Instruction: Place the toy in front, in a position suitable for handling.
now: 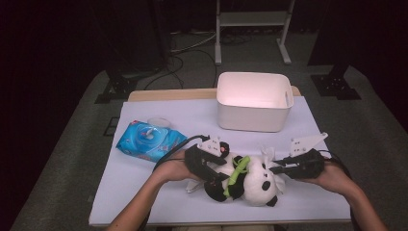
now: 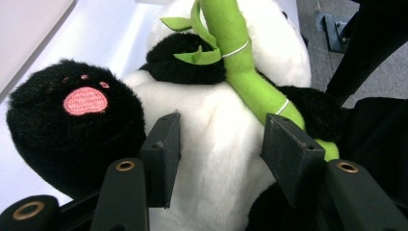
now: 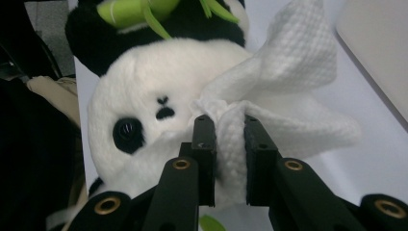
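A black and white panda plush (image 1: 260, 185) lies on its back near the table's front edge, with a green bamboo stalk (image 1: 239, 169) across its chest. My left gripper (image 1: 222, 171) is on its body. In the left gripper view the jaws (image 2: 221, 144) are shut on the white belly (image 2: 202, 96), beside a black paw with a pink pad (image 2: 85, 101). My right gripper (image 1: 275, 168) comes in from the right, shut on a bunched white wipe (image 3: 293, 72). The wipe rests against the panda's face (image 3: 159, 77), next to its eye and nose.
A white rectangular bin (image 1: 253, 101) stands at the back of the table (image 1: 144, 192). A blue pack of wet wipes (image 1: 149, 139) lies at the left. The table has a pale sheet over it. Dark stands and cables are on the floor behind.
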The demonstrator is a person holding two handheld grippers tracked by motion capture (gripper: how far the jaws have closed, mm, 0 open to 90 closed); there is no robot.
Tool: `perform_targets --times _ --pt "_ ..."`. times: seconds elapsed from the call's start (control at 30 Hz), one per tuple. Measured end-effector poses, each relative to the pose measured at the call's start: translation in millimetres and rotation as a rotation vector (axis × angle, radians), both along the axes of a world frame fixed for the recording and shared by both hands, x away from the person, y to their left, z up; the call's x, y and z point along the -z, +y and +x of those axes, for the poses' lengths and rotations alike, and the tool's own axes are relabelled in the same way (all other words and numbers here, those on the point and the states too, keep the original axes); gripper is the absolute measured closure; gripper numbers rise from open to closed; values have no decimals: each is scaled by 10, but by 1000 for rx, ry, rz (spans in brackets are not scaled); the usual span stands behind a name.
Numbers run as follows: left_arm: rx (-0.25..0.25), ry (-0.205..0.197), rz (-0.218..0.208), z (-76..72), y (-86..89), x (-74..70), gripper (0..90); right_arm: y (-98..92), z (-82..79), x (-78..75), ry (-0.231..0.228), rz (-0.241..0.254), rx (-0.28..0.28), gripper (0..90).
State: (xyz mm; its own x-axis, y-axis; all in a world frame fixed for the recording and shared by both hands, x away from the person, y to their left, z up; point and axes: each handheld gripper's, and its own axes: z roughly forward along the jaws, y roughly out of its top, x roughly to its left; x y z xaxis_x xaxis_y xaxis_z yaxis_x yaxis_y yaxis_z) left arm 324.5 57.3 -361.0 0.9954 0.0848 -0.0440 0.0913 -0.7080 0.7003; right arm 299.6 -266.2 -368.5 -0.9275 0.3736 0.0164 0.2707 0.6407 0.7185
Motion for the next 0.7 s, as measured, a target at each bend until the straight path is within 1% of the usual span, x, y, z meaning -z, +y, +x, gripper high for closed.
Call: perform_targets --times 0.07,0.17,0.2,0.23,0.27,0.3,0.33,0.4,0.47,0.5,0.53,0.57,0.6,0.67,0.7 --pt "0 -2 -2 0 6 -9 467 -81 -17 24 -4 -9 22 774" --pt "-14 -5 -30 -5 71 -58 449 -258 -54 108 7 -41 75 774" --pt "-16 -6 -43 -5 90 -71 441 -356 -67 149 12 -44 98 773" --pt "-16 -6 -43 -5 90 -71 436 -356 -67 149 12 -44 98 773" --pt "-22 -5 -58 -11 117 -89 429 -505 -91 205 25 -43 143 773" --pt "-22 -5 -58 -11 117 -89 423 -505 -91 205 25 -43 143 773" --pt "-33 -15 -65 -17 137 -105 406 -644 -116 254 36 -30 182 772" --pt "-42 -26 -76 -29 189 -134 403 -720 -136 293 43 -29 205 771" --pt "-57 -33 -95 -33 250 -154 395 -788 -165 335 45 -47 229 764" --pt "-57 -33 -95 -33 250 -154 390 -824 -178 353 51 -40 237 764" --pt "-76 -39 -102 -35 301 -164 384 -856 -193 364 54 -35 247 758" --pt "-76 -39 -102 -35 301 -164 379 -856 -193 364 54 -35 247 758" --pt "-86 -47 -99 -35 342 -164 376 -910 -221 380 62 -28 262 735" --pt "-101 -53 -100 -41 375 -150 370 -940 -241 384 55 -43 272 706" --pt "-105 -51 -104 -41 391 -140 366 -962 -255 381 59 -40 277 694"
